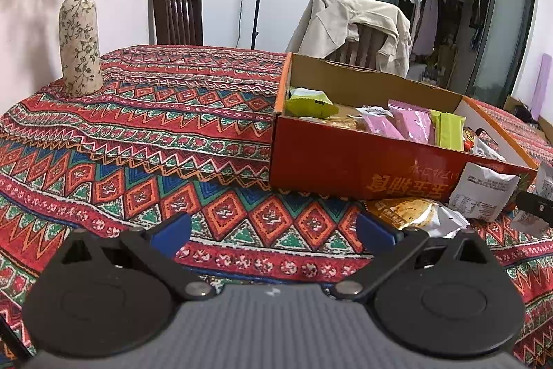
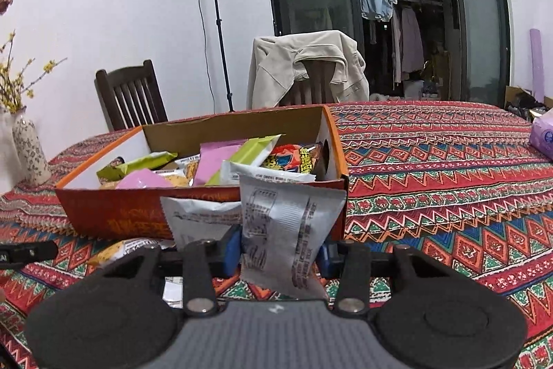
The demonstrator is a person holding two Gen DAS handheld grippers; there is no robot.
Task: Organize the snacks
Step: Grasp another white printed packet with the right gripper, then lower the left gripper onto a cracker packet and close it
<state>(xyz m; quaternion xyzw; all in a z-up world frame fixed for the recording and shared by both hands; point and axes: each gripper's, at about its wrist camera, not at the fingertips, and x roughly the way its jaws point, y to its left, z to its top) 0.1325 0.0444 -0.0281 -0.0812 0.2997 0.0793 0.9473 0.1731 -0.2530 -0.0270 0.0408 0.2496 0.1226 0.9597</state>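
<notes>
An orange cardboard box [image 1: 345, 161] [image 2: 114, 213] sits on the patterned tablecloth and holds several snack packets, pink [image 1: 411, 125] [image 2: 221, 158] and green [image 1: 311, 104] among them. My right gripper [image 2: 278, 251] is shut on a white snack packet [image 2: 283, 223], held upright just in front of the box's near wall. A second white packet [image 2: 204, 217] [image 1: 484, 192] leans against that wall. A cookie packet [image 1: 411, 213] [image 2: 121, 249] lies on the cloth before the box. My left gripper [image 1: 273, 230] is open over the cloth, left of the cookie packet, with nothing between its fingers.
A floral vase [image 1: 79, 47] with yellow twigs stands at the table's far left. Two wooden chairs [image 1: 176, 12] stand behind the table, one draped with a beige jacket [image 2: 307, 64]. A lamp stand [image 2: 217, 23] is by the wall. A purple tissue pack [image 2: 542, 137] lies far right.
</notes>
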